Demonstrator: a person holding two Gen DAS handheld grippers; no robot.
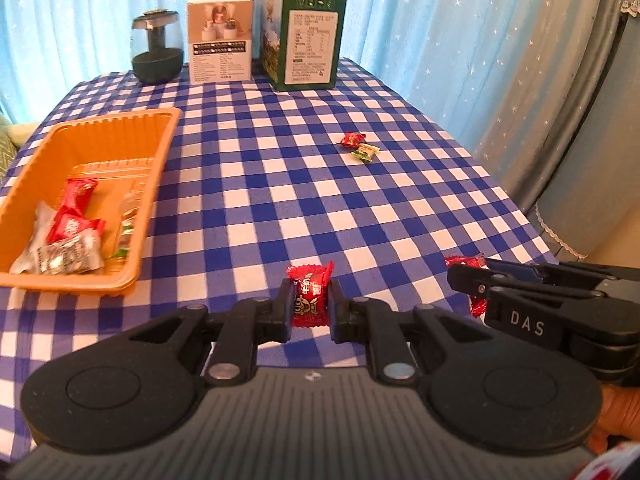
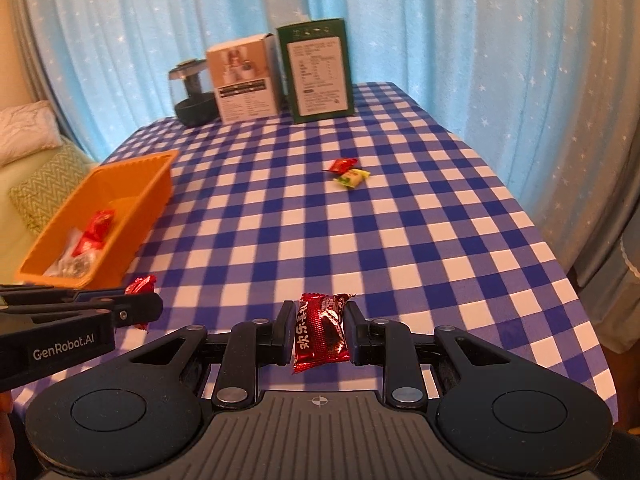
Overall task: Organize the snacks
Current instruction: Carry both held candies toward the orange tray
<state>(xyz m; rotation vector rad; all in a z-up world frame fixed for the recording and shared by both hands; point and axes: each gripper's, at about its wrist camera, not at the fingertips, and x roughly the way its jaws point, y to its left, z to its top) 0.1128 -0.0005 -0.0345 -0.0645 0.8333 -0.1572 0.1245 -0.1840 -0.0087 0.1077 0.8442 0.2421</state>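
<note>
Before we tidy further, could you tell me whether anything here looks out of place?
Two wrapped candies, one red and one green, lie loose mid-tablecloth, away from the orange tray holding the other snacks. Nothing looks spilled or damaged.

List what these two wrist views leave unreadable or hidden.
- Orange tray: right wrist view, its near wall hides most of the snacks inside.
- Green box: both views, label print too small to read.
- Right gripper: left wrist view, seen side-on; only red wrapper ends show.
- Table's near edge: both views, hidden by the gripper bodies.
</note>
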